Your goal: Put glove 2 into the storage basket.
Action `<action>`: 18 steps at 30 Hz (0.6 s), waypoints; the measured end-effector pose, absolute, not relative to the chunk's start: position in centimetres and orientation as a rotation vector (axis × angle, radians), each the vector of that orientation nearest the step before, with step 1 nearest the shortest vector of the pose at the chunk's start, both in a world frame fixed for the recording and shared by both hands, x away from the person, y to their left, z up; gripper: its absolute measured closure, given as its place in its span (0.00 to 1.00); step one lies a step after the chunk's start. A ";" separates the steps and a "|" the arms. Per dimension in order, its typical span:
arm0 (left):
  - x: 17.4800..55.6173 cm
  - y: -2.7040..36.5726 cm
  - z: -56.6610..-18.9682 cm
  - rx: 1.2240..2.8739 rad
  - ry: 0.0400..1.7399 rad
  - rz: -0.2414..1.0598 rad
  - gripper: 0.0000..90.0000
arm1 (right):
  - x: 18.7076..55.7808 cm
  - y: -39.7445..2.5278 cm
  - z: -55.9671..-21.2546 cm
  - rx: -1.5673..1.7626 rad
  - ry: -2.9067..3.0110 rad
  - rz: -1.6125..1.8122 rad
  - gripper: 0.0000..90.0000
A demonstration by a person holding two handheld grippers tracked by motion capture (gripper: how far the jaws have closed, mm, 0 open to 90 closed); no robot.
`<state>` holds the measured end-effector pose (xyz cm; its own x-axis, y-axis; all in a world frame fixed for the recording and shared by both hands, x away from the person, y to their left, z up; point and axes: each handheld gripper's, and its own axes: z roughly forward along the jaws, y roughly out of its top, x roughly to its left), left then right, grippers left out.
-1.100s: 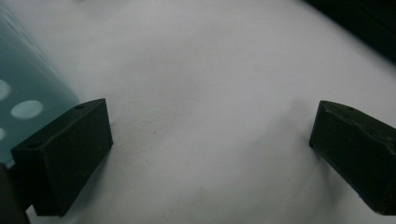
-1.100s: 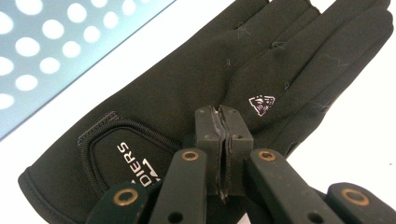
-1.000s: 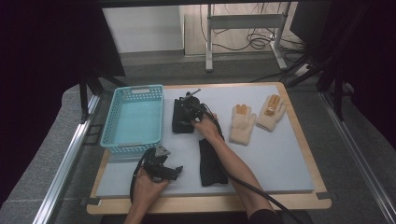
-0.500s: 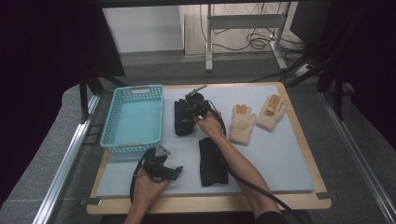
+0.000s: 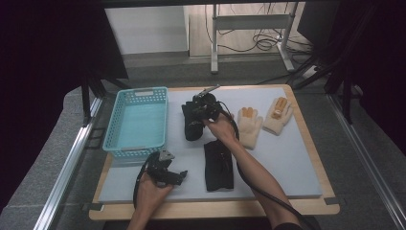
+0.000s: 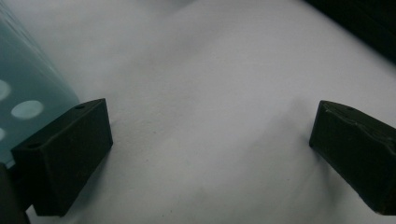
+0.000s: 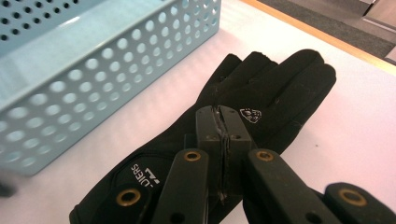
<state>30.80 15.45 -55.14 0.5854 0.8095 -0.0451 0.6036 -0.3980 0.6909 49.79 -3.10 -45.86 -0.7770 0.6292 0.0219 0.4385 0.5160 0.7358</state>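
On the tabletop (image 5: 287,158), seen from the high view, a turquoise basket (image 5: 139,120) stands at the left, and just beside its right wall lies a black glove (image 5: 192,122). The right gripper (image 5: 203,106) is down on that glove, the person's right hand wrapped around its body. A second black glove (image 5: 219,165) lies nearer the person, partly under the right forearm, and two cream gloves (image 5: 263,120) lie side by side well apart to the right. The left gripper (image 5: 167,175) rests low on the tabletop near the front edge, close to the basket's near corner.

In the left gripper view, its fingers (image 6: 70,154) stand wide apart with nothing between them, only pale tabletop, and the basket's wall is at the left edge.

In the right gripper view, the fingers (image 7: 212,128) are pressed together on the back of the black glove, just below its printed logo. They look clamped on a pinch of its fabric, though the fold itself is hidden between them. The glove lies flat, with the perforated wall of the basket just beside it.

I judge the step in hand to be the pick-up of this glove for the basket. The next move calls for a lift high enough to clear the basket's rim, then a short carry leftwards over it, keeping the pinch firm so the limp fabric does not slip free.
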 end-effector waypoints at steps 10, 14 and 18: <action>30.8 15.5 -55.2 2.140 1.115 0.395 0.00 | 46.4 -6.3 -43.2 0.888 2.482 1.189 0.97; 30.8 15.5 -55.1 2.141 1.115 0.395 0.00 | 45.0 -7.4 -42.5 0.869 2.480 1.201 0.97; 30.8 15.5 -55.1 2.141 1.116 0.395 0.00 | 43.5 -8.6 -42.2 0.861 2.479 1.214 0.97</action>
<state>30.81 15.46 -55.14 0.5863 0.8090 -0.0425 0.6022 -0.4001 0.6909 43.50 -8.56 -42.21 -0.7942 0.6067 0.0338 0.3986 0.4782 0.7825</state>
